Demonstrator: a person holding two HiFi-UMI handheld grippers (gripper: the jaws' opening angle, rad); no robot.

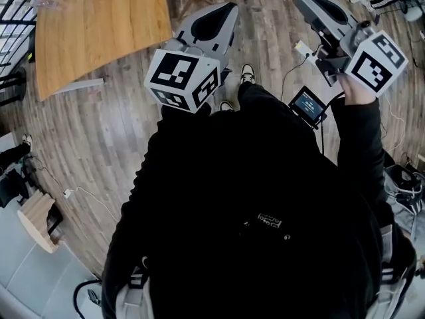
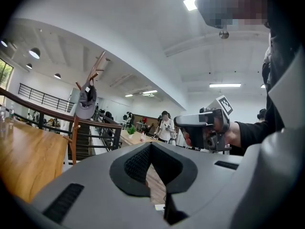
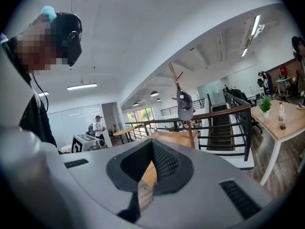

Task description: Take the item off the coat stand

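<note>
Left claw (image 2: 151, 144) was pressed together, its jaws meeting with nothing between them. The right claw (image 3: 152, 141) was likewise closed and empty. In the head view both were held up in front of the person's chest, side by side but apart, pointing forward over the floor (image 1: 106, 145), with a table (image 1: 99, 18) off to the left.

Beyond the jaws, each gripper view looked across that table to the stand (image 2: 75, 132), which rose at the table's far side in front of a railing (image 2: 102, 128). A grey cap (image 2: 86, 102) hung from one of the stand's upper pegs, and nothing else was seen on the pegs. The cap was well apart from both claws, and neither was reaching for it.

By that layout the task seemed barely begun. The cap sat on its peg, untouched, and no grip had been made. What seemed left was nearly everything: getting closer to the stand, spreading one claw, closing it on the cap, probably at the brim or crown, and lifting it clear of the peg without dragging the stand over.
</note>
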